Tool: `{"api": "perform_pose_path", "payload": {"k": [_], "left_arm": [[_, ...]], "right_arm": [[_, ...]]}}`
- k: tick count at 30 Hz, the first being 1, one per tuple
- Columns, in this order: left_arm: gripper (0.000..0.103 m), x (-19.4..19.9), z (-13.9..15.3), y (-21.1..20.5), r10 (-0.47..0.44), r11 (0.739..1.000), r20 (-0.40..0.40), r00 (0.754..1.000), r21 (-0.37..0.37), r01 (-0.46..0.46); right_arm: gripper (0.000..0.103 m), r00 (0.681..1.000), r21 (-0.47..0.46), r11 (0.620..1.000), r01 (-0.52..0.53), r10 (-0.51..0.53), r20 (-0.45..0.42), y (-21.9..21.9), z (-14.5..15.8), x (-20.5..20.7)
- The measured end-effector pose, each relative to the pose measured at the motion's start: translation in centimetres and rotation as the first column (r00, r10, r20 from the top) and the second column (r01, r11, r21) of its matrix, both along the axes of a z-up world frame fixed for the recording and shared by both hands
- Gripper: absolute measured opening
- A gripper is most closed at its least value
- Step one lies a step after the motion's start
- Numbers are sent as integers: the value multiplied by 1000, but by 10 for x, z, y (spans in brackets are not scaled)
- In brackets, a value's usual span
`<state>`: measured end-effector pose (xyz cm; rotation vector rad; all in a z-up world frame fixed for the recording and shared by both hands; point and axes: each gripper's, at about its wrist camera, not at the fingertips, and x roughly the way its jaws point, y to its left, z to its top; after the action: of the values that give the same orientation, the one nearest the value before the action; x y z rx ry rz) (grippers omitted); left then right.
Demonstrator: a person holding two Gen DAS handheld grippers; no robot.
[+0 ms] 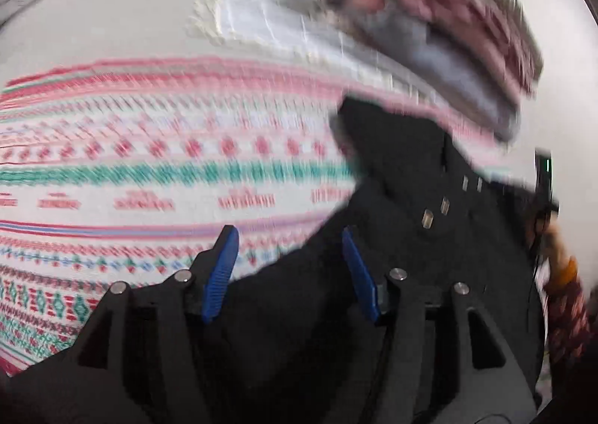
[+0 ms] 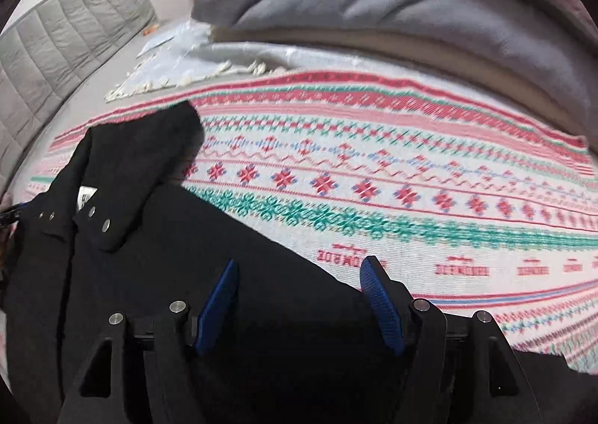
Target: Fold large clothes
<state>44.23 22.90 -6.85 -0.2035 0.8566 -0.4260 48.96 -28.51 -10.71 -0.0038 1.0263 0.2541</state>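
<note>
A black garment with snap buttons (image 2: 123,237) lies on a patterned red, green and white blanket (image 2: 373,181). In the left wrist view the black garment (image 1: 429,237) fills the lower right and the blanket (image 1: 149,162) lies to the left. My left gripper (image 1: 289,248) is open, its blue pads apart above the garment's edge, holding nothing. My right gripper (image 2: 299,278) is open over the garment's dark cloth, holding nothing. The left view is motion blurred.
A pile of folded grey and pink bedding (image 2: 373,1) lies beyond the blanket; it also shows in the left wrist view (image 1: 441,24). A white fringed cloth (image 2: 179,68) lies at the far left. A grey quilted headboard (image 2: 67,31) stands behind.
</note>
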Motion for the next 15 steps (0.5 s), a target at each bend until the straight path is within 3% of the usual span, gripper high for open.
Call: {"api": "perform_pose_path", "payload": {"k": [2,4,6,8,9,10,11,12,13,15], "left_arm": [[58,-14,10,-1,-14,997,80,997,-79,21],[58,-24,8,-19,-103,989,109,989,-98,114],[59,-24,-4,-49,-185,982,83,979,-19,187],[59,-17,-28,-70,-169,968,30,985,192,160],[56,-11,-33,-66,-149,973,12,989,181,144],[45,-3,-30,-57,-120,985,17,993,130,116],[36,8,-28,-44,-57,994,5,998,92,56],[17,19,-27,-32,-6,998,-29,1000,65,7],[10,25,-28,-26,19,999,-58,998,52,-16],[14,22,-22,-27,60,995,-73,996,80,-54]], "right_arm": [[69,998,-2,1000,22,-22,55,4,7,-11],[69,992,5,1000,14,-14,123,16,15,-27],[69,988,52,998,-32,23,152,31,17,-33],[69,981,82,990,-118,103,164,53,11,-43],[69,980,52,989,-137,128,152,62,2,-44],[69,983,-1,991,-131,130,128,65,-10,-40],[69,985,-6,993,-117,117,123,62,-16,-34],[69,990,27,997,-73,69,122,47,-18,-25],[68,992,28,999,25,-29,121,28,-15,-16],[68,975,-1,981,192,-190,110,-2,-10,-8]]}}
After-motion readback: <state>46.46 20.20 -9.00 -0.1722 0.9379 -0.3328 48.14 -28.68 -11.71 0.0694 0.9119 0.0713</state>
